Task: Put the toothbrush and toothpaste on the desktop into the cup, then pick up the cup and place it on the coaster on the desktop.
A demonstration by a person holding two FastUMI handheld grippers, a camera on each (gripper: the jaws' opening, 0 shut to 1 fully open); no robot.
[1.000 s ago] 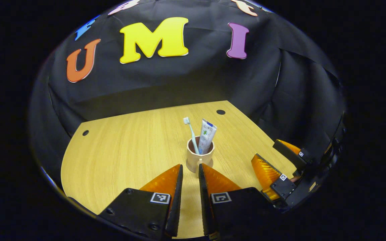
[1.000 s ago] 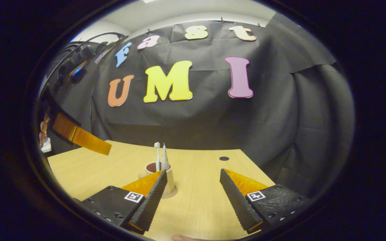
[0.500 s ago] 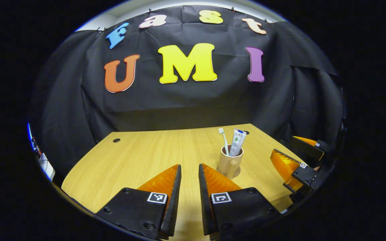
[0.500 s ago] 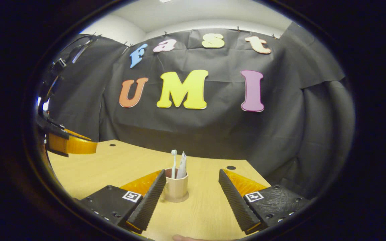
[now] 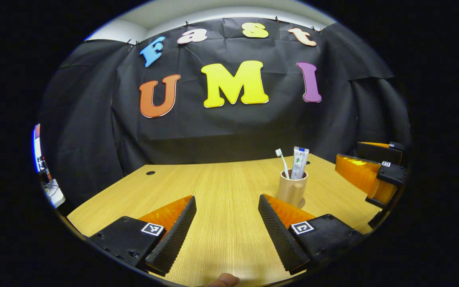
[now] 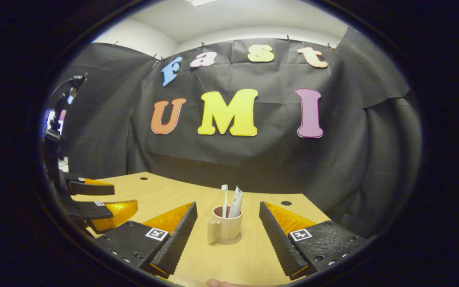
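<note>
A beige cup (image 6: 226, 228) with a handle on its left stands upright on a round coaster (image 6: 235, 240) on the wooden desktop (image 6: 173, 195). A toothbrush (image 6: 224, 197) and a toothpaste tube (image 6: 236, 199) stick up out of it. My right gripper (image 6: 228, 206) is open, with the cup a little ahead between its fingers and untouched. In the left gripper view the cup (image 5: 291, 191), toothbrush (image 5: 281, 158) and toothpaste (image 5: 299, 157) sit ahead to the right. My left gripper (image 5: 226, 198) is open over bare wood. Each gripper appears in the other's view: left gripper (image 6: 125, 196), right gripper (image 5: 349, 153).
Small dark holes mark the desktop (image 5: 213, 187) near its back corners, one cable hole (image 5: 150, 173) at the left and another cable hole (image 6: 285, 203) at the right. Black cloth walls close off the back and sides. A person's fingertip (image 5: 224, 280) shows at the bottom edge.
My left gripper has opened and drawn back to the left, away from the cup. My right gripper has backed off too, so the cup now sits centred between its open fingers.
</note>
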